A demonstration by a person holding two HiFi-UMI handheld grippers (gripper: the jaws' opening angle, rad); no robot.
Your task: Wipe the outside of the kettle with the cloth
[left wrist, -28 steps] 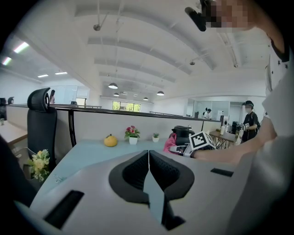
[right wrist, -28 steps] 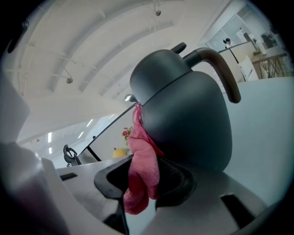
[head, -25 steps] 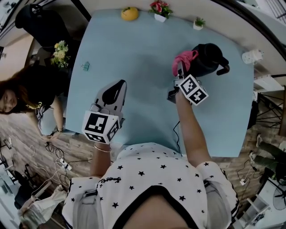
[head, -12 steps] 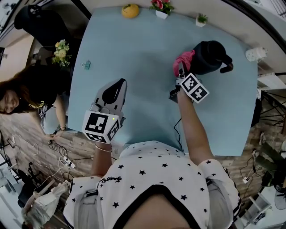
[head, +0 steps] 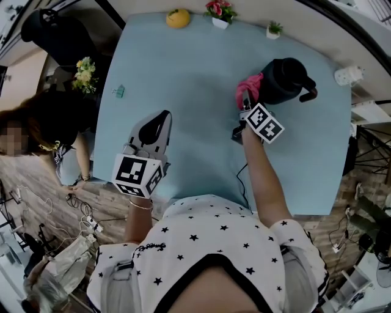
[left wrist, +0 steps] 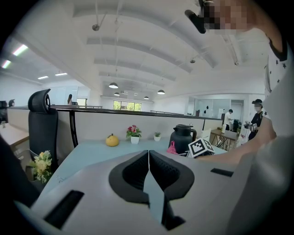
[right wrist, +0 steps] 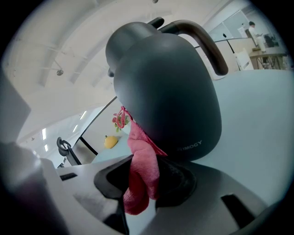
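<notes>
Two grippers are over the light blue table (head: pixel 195 67). Along its far edge sit a yellow fruit (head: pixel 178 17), a small pot of pink flowers (head: pixel 219 12) and a tiny green plant (head: pixel 274 29). A little green clip (head: pixel 118 92) lies near the left edge. Yellow flowers (head: pixel 84 73) stand off the table, near a black chair (head: pixel 49 30).

The dark kettle (head: pixel 286 79) stands on the right part of the table. The right gripper (head: pixel 245 98) pinches a pink cloth (head: pixel 250 84), and the cloth touches the kettle's side. The left gripper (head: pixel 164 117) is well apart from the kettle, with its jaws closed together on nothing.

In the right gripper view the cloth covers a strip of the kettle, and the gripper hides part of the kettle's bottom.
</notes>
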